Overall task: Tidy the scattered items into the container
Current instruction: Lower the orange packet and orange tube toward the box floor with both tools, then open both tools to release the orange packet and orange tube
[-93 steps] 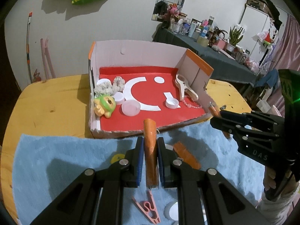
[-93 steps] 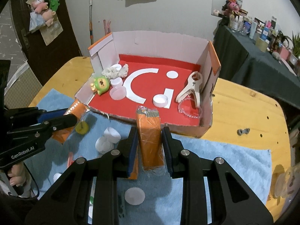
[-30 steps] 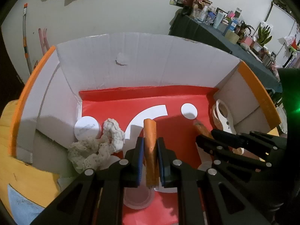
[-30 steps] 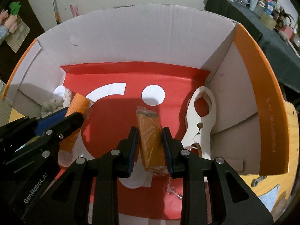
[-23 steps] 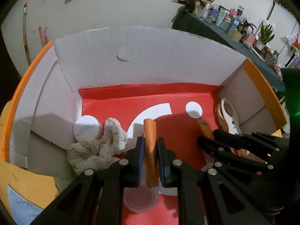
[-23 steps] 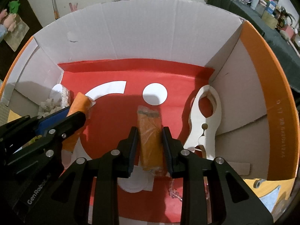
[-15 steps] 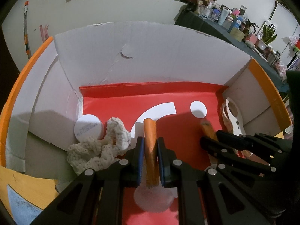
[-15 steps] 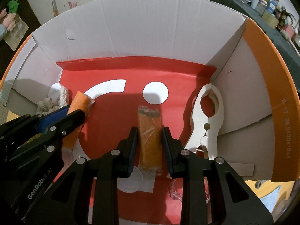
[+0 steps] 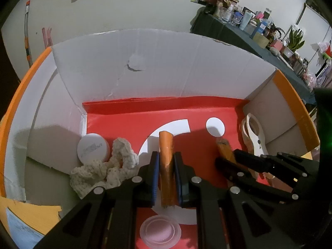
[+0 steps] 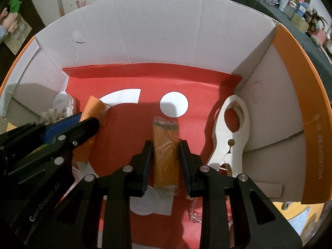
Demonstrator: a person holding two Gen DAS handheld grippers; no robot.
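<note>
Both tools hang inside the box (image 10: 290,95), the left tool (image 9: 166,164) clamped on an orange packet (image 9: 166,157), the right tool (image 10: 166,155) on a wrapped orange bar (image 10: 166,151). Release remains; a cap (image 9: 93,148), clip (image 10: 230,137) and cloth (image 9: 103,172) already lie inside the box.

In the cardboard box (image 9: 186,62), a round jar (image 9: 93,148) sits in the far left corner with a crocheted scrunchie (image 9: 108,172) just before it. A large clip (image 10: 230,137) lies along the right wall. Two wrapped packets (image 10: 166,153) (image 9: 165,166) are side by side above the middle, a lid (image 9: 159,231) nearer the front.
</note>
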